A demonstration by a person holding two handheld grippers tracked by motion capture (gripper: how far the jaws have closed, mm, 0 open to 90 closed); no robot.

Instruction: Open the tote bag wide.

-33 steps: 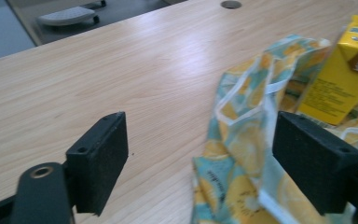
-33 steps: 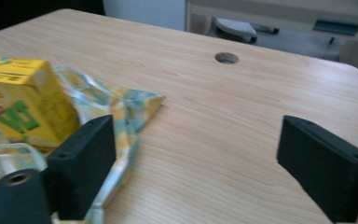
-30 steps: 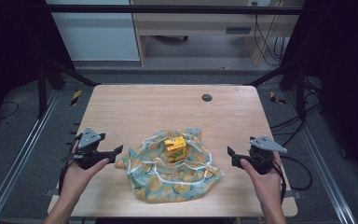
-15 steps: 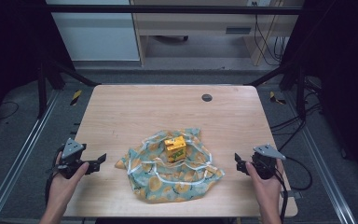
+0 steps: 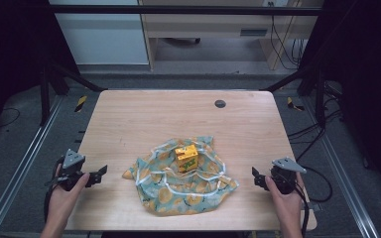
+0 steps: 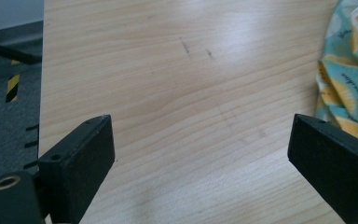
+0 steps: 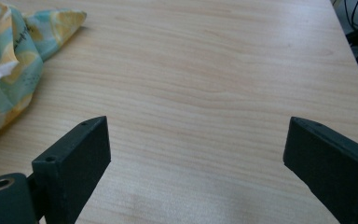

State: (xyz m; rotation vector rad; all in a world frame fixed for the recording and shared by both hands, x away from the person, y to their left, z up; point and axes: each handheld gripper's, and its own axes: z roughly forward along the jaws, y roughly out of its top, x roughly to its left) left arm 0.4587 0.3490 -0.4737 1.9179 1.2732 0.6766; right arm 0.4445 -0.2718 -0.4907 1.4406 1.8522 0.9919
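A teal cloth printed with yellow lemons (image 5: 181, 182) lies crumpled on the near middle of the wooden table (image 5: 154, 119). A small yellow carton (image 5: 186, 157) stands upright on it. My left gripper (image 5: 99, 175) hovers at the table's left edge, open and empty, well left of the cloth. Its own view shows wide-apart jaws (image 6: 200, 135) over bare wood, with the cloth (image 6: 349, 84) at the right border. My right gripper (image 5: 256, 178) is open and empty to the right of the cloth. In the right gripper view (image 7: 196, 135) the cloth's corner (image 7: 14, 60) lies far left.
A small black round disc (image 5: 220, 103) sits at the table's far side. Metal frame rails (image 5: 20, 168) run along both sides below the table. Cables (image 5: 317, 129) trail on the floor at the right. A pale cabinet (image 5: 99, 34) stands beyond the table.
Both grippers have drawn outward and toward the person, away from the cloth: the left to the table's left edge, the right toward the near right corner. Cloth and carton have not moved.
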